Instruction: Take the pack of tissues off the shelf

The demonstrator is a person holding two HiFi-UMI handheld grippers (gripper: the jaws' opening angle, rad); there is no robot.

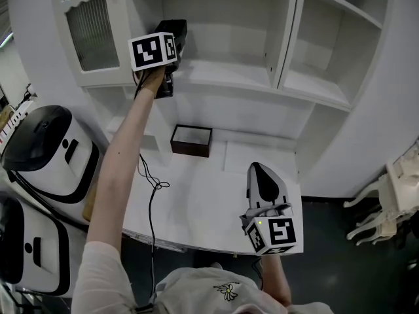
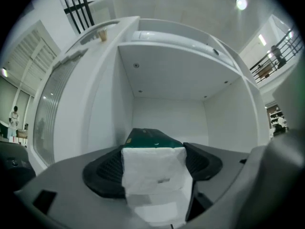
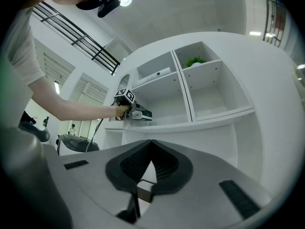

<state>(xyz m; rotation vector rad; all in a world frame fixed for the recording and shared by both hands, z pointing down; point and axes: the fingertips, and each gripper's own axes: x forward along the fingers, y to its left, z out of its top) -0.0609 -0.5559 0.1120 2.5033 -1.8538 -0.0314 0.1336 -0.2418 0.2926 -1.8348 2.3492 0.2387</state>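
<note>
The pack of tissues [image 2: 153,173] has a white wrapped end and a dark green top. It sits between the black pads [image 2: 102,173] of my left gripper [image 1: 171,44], which press on both of its sides. That gripper is raised at the left front of the white shelf [image 1: 222,74], at the open cabinet bay. In the right gripper view the same gripper holds the pack [image 3: 143,114] just over the shelf's edge. My right gripper [image 1: 264,175] hangs low over the white counter [image 1: 196,201], shut, with nothing between its pads.
A dark brown open box [image 1: 191,140] stands on the counter below the shelf. A glass cabinet door [image 1: 91,31] is left of the bay. White and black appliances [image 1: 49,149] stand at the left. A black cable [image 1: 152,195] trails over the counter.
</note>
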